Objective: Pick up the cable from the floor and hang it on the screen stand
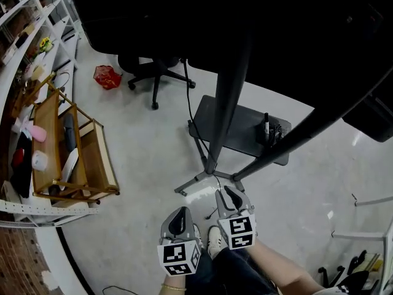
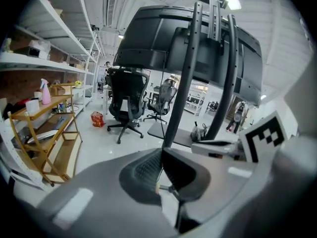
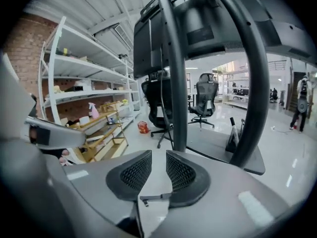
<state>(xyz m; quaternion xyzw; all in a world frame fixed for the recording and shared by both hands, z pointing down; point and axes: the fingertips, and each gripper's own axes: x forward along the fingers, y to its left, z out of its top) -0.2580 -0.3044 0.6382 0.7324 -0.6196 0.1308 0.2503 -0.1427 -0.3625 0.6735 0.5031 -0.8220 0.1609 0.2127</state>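
— Black and thin, that cable point(image 1: 189, 103): where did it lie?

— In the head view it dropped from under the dark screen point(image 1: 258, 11) at the upper centre and passed the office chair point(image 1: 153, 72). It reached the foot of the screen stand point(image 1: 230, 97) a little left of the middle of the frame.

— And the grippers?

— Both sat at the lower middle of that view, below the stand's foot. The right gripper point(image 3: 158, 153) had its jaws spread, and only pale floor point(image 1: 141, 165) showed between the pads. In the right gripper view the cable hung at the centre, just left of the stand's upright pole point(image 3: 173, 83), above and beyond the jaw tips and apart from them.

— The other one?

— The left gripper point(image 2: 161, 150) had its jaws pressed together at the tips. In the left gripper view the cable came straight down the middle of the frame, left of the pole, and its line ended at the joined tips. Whether it touched them I could not tell.

— Anything else around?

— A red bag point(image 1: 107, 77) lay on the floor at the upper left. A wooden rack point(image 1: 67, 158) stood at the left edge, beside white shelves point(image 1: 37, 17).
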